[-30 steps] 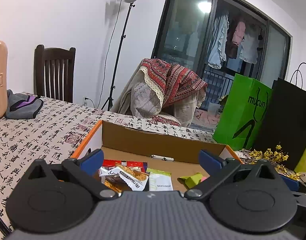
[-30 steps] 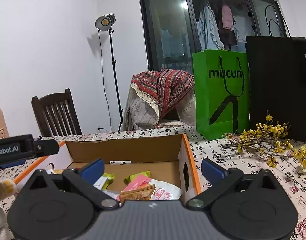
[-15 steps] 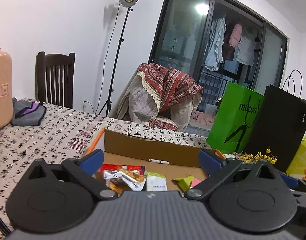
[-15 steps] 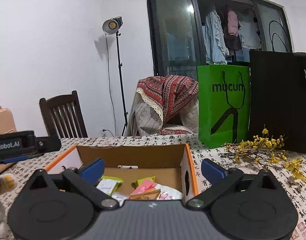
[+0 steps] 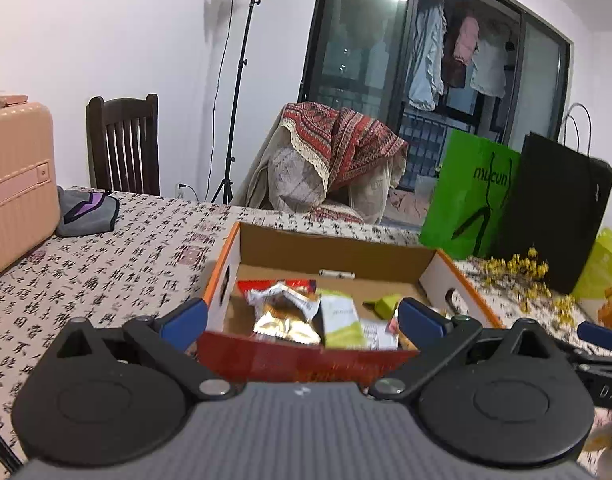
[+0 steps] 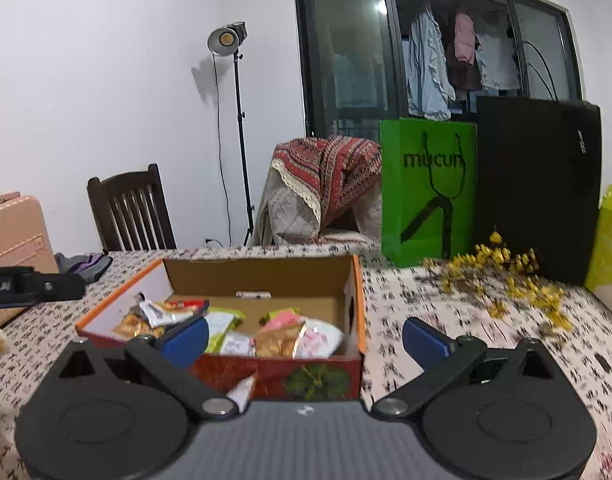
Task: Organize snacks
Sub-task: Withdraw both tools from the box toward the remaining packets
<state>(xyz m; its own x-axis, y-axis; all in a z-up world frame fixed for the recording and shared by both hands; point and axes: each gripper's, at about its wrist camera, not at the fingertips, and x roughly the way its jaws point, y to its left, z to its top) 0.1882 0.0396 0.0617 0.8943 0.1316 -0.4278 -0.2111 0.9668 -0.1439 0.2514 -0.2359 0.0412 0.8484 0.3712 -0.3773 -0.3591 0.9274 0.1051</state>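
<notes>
Left gripper (image 5: pixel 302 318) jaws spread, empty; box (image 5: pixel 337 246) of snacks (image 5: pixel 286 312) ahead between them. Right gripper (image 6: pixel 306 338) jaws spread, empty, box beyond.

Home dining room, wooden chair (image 5: pixel 124 144), laundry (image 5: pixel 457 60) on balcony, suitcase (image 5: pixel 16 184)

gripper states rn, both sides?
Left gripper: open, holding nothing, in front of the snack box.
Right gripper: open, holding nothing, at the same box's near wall.
</notes>
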